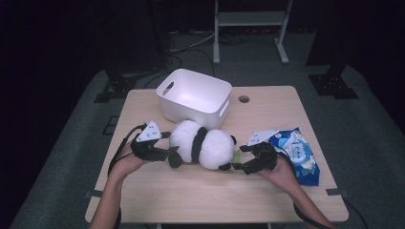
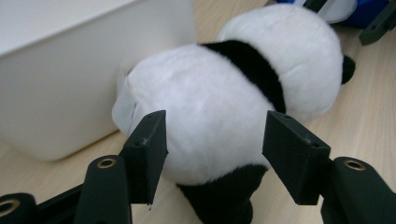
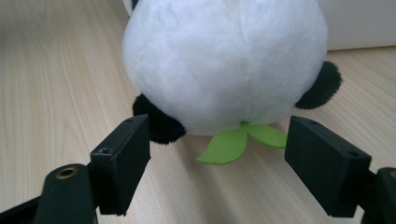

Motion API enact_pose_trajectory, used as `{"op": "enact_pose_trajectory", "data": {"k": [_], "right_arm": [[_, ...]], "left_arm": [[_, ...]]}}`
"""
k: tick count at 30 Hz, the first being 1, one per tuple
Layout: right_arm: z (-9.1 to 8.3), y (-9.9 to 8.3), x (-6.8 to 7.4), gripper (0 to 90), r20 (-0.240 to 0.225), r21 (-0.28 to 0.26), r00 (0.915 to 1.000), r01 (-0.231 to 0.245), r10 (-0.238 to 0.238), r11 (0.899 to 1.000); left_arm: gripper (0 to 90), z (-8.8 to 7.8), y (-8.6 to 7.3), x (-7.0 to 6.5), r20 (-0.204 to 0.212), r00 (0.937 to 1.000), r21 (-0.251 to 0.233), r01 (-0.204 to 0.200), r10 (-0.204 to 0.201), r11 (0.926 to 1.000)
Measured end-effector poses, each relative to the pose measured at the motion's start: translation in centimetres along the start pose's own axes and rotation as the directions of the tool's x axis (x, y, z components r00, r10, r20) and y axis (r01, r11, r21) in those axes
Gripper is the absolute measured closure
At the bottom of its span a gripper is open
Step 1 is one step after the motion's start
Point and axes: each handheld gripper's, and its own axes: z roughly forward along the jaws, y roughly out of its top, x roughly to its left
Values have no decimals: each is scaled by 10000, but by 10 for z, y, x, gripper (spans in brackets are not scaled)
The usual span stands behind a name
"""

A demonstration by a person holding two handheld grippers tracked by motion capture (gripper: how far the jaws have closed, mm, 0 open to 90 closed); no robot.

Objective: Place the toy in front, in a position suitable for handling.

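Observation:
A black-and-white panda plush (image 1: 205,143) lies on its side mid-table, just in front of a white bin (image 1: 191,107). My left gripper (image 1: 167,144) sits at the panda's left end. In the left gripper view its jaws (image 2: 215,126) stand open around the plush's white rump (image 2: 224,84), and the pads do not visibly press on it. My right gripper (image 1: 240,157) is at the panda's right end. Its jaws (image 3: 218,135) are open too, a little short of the round white head (image 3: 224,60) and a green felt leaf (image 3: 233,142) lying on the wood.
A blue pack of wet wipes (image 1: 298,152) lies right of my right hand. The white bin (image 2: 56,84) stands close behind the panda. A cable hole (image 1: 244,99) sits near the table's far edge. Bare wood (image 1: 191,191) stretches along the front.

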Motion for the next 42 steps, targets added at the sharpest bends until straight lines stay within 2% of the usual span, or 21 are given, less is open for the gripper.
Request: {"op": "enact_pose_trajectory", "data": {"k": [5,9,12,15,17,20,23,31,38,42], "right_arm": [[4,6,-6,188,-165,110,9998,-88,90,9999],[12,11,-7,188,-449,453,9989,-131,151,9989],[21,16,-6,182,-520,577,9986,-29,60,9983],[28,21,-3,170,-149,779,9998,117,-106,9969],[29,22,-3,204,60,789,9999,153,-158,9968],[26,20,0,227,114,822,9997,225,-235,9964],[21,16,5,232,153,966,9992,356,-373,9947],[-6,0,21,233,-41,1527,9984,569,-569,9866],[-28,-21,37,233,-190,1530,9977,667,-645,9860],[-33,-32,37,222,-83,1323,9981,623,-617,9893]], "left_arm": [[328,10,-12,8,126,9993,300,359,-363,9989],[301,21,-18,12,302,9979,620,549,-569,9966],[308,29,-21,13,556,9950,530,800,-830,9954],[347,30,-21,11,786,9919,494,960,-997,9942],[370,29,-20,8,865,9913,574,950,-997,9938],[385,27,-17,1,990,9906,611,881,-939,9942],[391,25,-14,-9,1100,9915,748,617,-697,9953],[394,22,-7,-44,1561,9873,848,165,-297,9963],[394,17,-5,-73,1914,9815,757,-254,105,9968],[380,15,-5,-80,1809,9829,686,-479,348,9965]]}}
